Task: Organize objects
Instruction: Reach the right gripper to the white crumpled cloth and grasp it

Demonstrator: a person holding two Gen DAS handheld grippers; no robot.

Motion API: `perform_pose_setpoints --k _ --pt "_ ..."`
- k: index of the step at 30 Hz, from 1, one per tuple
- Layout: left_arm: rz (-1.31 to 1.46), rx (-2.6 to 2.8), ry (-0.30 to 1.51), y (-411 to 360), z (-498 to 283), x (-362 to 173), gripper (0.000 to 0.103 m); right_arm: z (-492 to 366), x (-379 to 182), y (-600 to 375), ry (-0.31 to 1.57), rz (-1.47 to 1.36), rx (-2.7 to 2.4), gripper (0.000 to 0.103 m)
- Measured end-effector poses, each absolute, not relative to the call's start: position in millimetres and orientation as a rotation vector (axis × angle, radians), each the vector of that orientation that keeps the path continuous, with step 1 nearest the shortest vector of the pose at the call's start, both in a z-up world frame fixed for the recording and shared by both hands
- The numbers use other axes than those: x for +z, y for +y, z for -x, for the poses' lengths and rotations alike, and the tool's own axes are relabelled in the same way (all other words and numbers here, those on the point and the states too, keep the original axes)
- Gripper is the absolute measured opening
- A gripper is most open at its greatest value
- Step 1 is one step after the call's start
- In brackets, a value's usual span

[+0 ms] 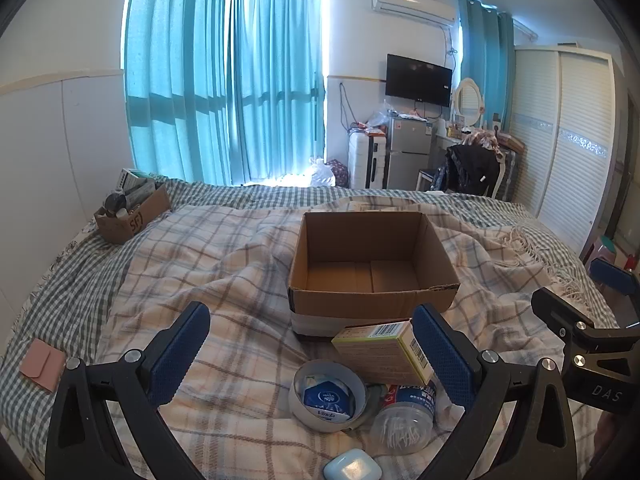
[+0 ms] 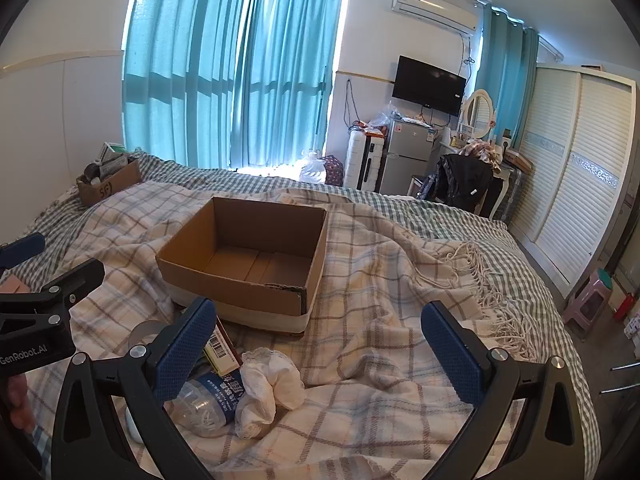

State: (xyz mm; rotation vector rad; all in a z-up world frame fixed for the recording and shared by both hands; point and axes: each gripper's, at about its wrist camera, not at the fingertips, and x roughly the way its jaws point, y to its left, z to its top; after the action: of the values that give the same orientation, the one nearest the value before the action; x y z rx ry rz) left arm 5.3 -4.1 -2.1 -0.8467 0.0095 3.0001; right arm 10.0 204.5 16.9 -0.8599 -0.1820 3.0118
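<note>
An empty cardboard box [image 1: 374, 264] sits on the plaid blanket [image 1: 224, 248]. Just before it lie a barcoded carton [image 1: 380, 354], a "Vinda" tissue pack [image 1: 328, 398] inside a tape roll [image 1: 298, 394], and a bottle [image 2: 208, 400]. Left gripper [image 1: 320, 354] and right gripper [image 2: 320, 350] gape wide, holding nothing.

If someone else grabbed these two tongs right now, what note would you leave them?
Left tongs: open, holding nothing, over the pile.
Right tongs: open, holding nothing, over bare blanket.
Cardboard box: on the bed, nothing visible inside.
Waiting in front of it: tape roll, small carton, clear jar, white cloth, pale blue case.
Done: nothing packed.
Left: probably move each item into the box.
</note>
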Motion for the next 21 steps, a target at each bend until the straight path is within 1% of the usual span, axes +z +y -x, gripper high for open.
perform_pose_setpoints --k 21 --pt "0.808 2.996 -0.008 -12 -13 3 0.103 -17 25 192 -0.217 0.840 3.032 0.103"
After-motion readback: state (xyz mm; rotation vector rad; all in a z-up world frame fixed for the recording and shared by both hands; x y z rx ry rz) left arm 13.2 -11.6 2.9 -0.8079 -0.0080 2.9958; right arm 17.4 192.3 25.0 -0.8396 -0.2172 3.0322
